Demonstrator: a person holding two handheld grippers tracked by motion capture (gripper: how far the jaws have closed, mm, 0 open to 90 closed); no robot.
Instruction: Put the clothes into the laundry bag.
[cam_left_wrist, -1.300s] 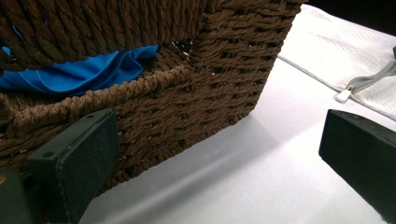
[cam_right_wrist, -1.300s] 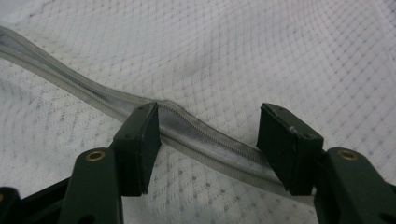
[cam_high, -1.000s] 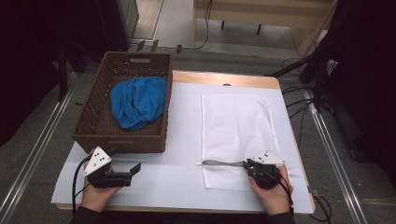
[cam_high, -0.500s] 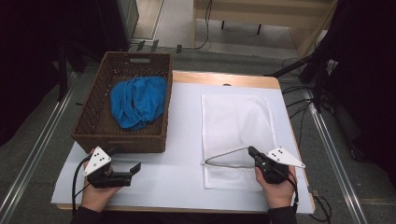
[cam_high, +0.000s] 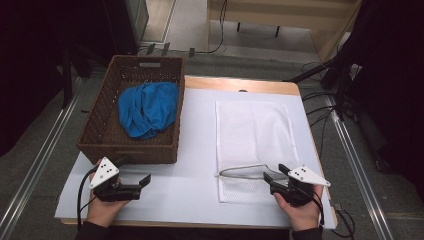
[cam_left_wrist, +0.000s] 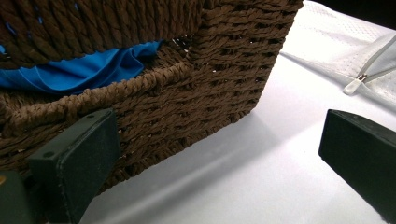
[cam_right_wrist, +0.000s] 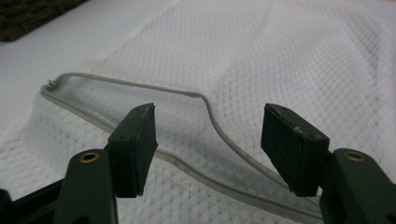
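A white mesh laundry bag (cam_high: 255, 135) lies flat on the right of the table, its zipper mouth (cam_high: 245, 171) gaping at the near end. My right gripper (cam_high: 275, 172) sits at that mouth. Its jaws have just been opening and now stand open. In the right gripper view the raised zipper edge (cam_right_wrist: 210, 112) runs between the pads of the right gripper (cam_right_wrist: 213, 140) without being pressed. My left gripper (cam_high: 135, 171) rests open by the near right corner of the wicker basket (cam_high: 100, 135), nothing between its jaws (cam_left_wrist: 217, 154). Blue cloth (cam_high: 147, 107) lies in the basket.
The basket's woven wall (cam_left_wrist: 187, 93) stands close ahead of the left gripper, with blue cloth (cam_left_wrist: 79, 70) showing over its rim. The zipper pull (cam_left_wrist: 353, 84) of the bag lies to the right. A white sheet (cam_high: 200, 150) covers the table. Cables (cam_high: 320, 100) hang off the far right edge.
The right gripper, shut on the zipper edge earlier, lifted it so the mouth gaped, then let go; its jaws now stand apart. The left gripper has not moved.
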